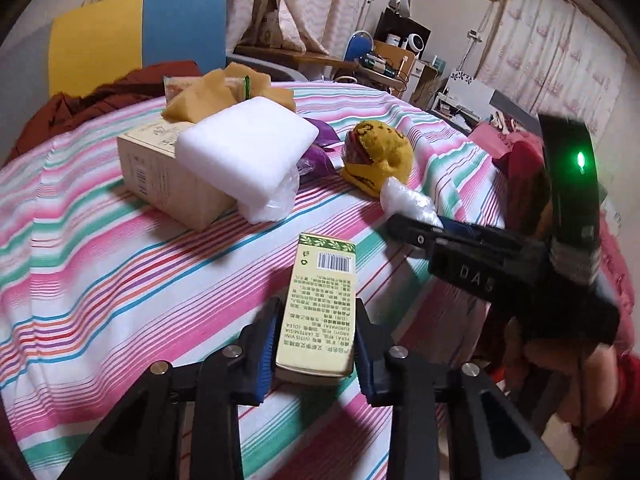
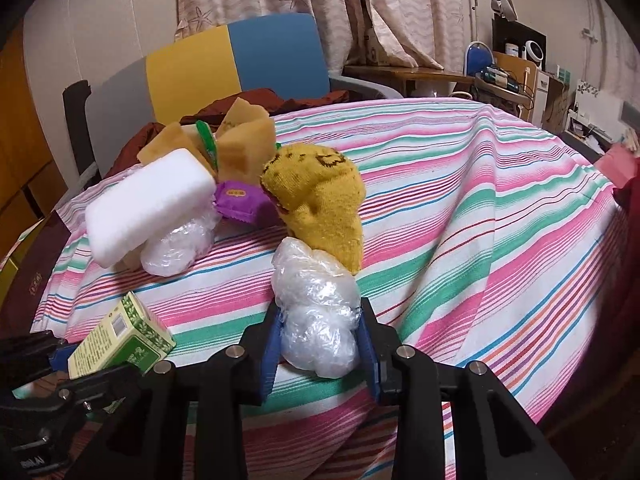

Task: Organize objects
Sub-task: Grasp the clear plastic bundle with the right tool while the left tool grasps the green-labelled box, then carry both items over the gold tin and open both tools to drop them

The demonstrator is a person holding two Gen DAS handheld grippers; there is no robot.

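Observation:
A slim green-and-gold box (image 1: 320, 304) with a barcode lies lengthwise between the blue pads of my left gripper (image 1: 316, 308); both pads rest against its long sides. In the right wrist view the same box (image 2: 120, 336) is tilted in the left gripper (image 2: 80, 364) at the lower left. My right gripper (image 2: 320, 312) is shut on a crumpled clear plastic bag (image 2: 316, 320) that bulges above its fingers. From the left wrist view the right gripper (image 1: 420, 228) reaches in from the right with the plastic (image 1: 408, 202) at its tip.
On the striped tablecloth (image 2: 460, 220) sit a yellow sock (image 2: 316, 196), a purple packet (image 2: 240, 200), a white foam block (image 2: 148, 204) over another plastic bundle (image 2: 180, 248), yellow sponges (image 2: 244, 140) and a cardboard box (image 1: 160, 176). A yellow-and-blue chair (image 1: 136, 36) stands behind.

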